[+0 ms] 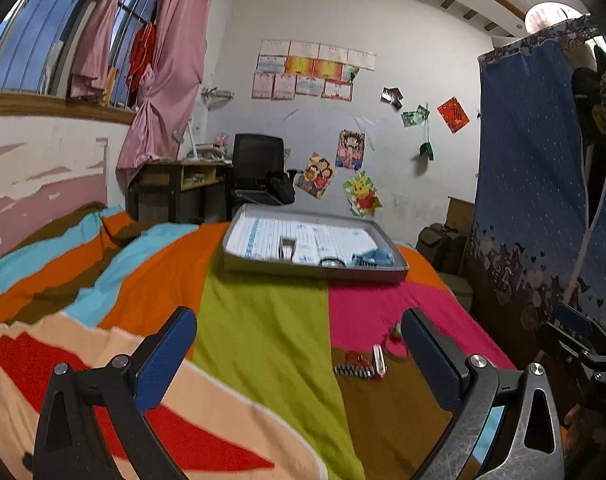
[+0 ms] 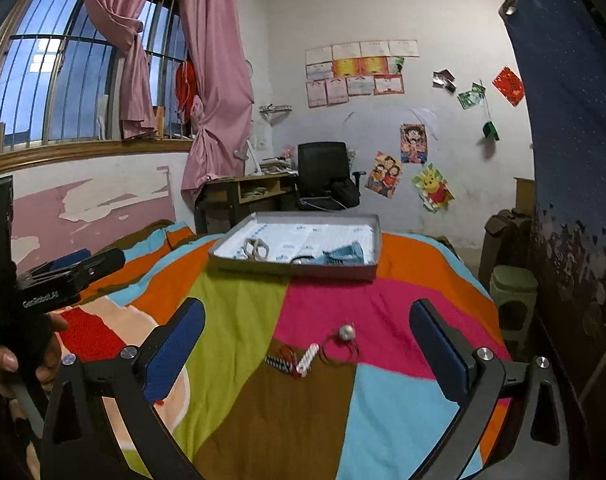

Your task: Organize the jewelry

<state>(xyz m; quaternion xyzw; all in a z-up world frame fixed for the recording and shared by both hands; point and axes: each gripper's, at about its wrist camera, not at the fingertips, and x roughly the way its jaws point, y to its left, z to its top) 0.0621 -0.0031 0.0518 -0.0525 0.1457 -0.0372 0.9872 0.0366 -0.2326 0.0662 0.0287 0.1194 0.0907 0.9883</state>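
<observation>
A bed covered by a patchwork bedspread [image 1: 263, 320] in bright colours. Behind it, a black mesh office chair [image 1: 258, 160] stands beside a wooden desk [image 1: 183, 178]. Pink curtains [image 2: 219, 80] hang knotted at a barred window [image 2: 63, 88]. Cartoon posters [image 2: 413, 143] dot the white wall.

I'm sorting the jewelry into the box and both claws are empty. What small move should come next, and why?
Probably lower the right claw onto the white hair clip. Its jaws are open, the clip lies on the bedspread just ahead between them, and the box beyond already holds a few pieces.
</observation>
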